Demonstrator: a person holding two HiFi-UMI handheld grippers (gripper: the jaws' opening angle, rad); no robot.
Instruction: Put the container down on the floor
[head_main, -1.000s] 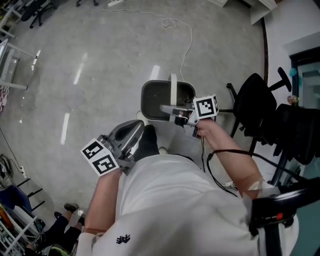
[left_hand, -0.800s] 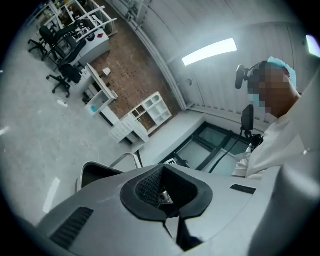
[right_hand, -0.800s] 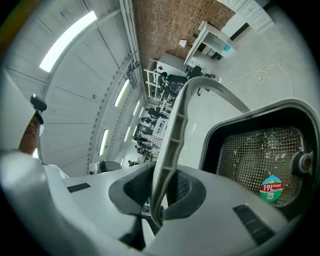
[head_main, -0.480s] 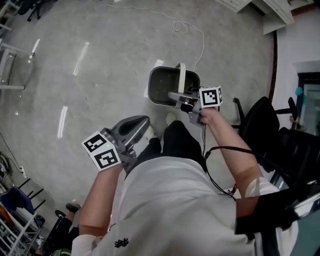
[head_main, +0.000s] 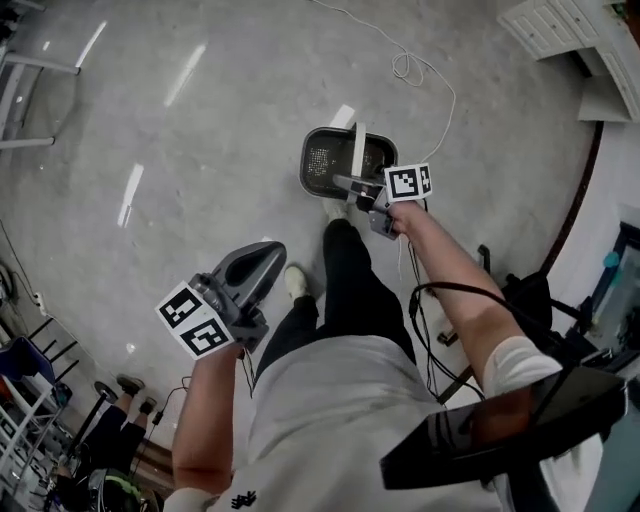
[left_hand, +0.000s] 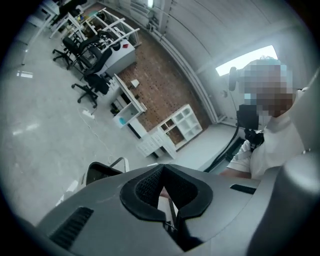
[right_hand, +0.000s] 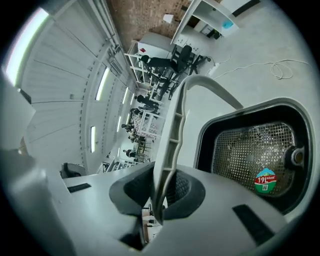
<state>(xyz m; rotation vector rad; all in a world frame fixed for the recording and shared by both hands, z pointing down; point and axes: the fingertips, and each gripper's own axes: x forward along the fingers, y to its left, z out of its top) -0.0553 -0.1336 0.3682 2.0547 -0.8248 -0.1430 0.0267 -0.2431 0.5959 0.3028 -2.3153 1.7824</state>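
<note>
Lowering step: right gripper (head_main: 348, 184) jaws pinch container (head_main: 322, 165) handle (right_hand: 172, 130), left gripper (head_main: 258, 268) jaws together, empty; next, seat it on the floor (head_main: 200, 140), then release.

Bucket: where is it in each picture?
Head view: top middle, the bucket is in front of the person's feet.
Left gripper view: lower left, peeking over the gripper's body.
Right gripper view: fills the right half.
Shared landmark: its pale handle.
</note>
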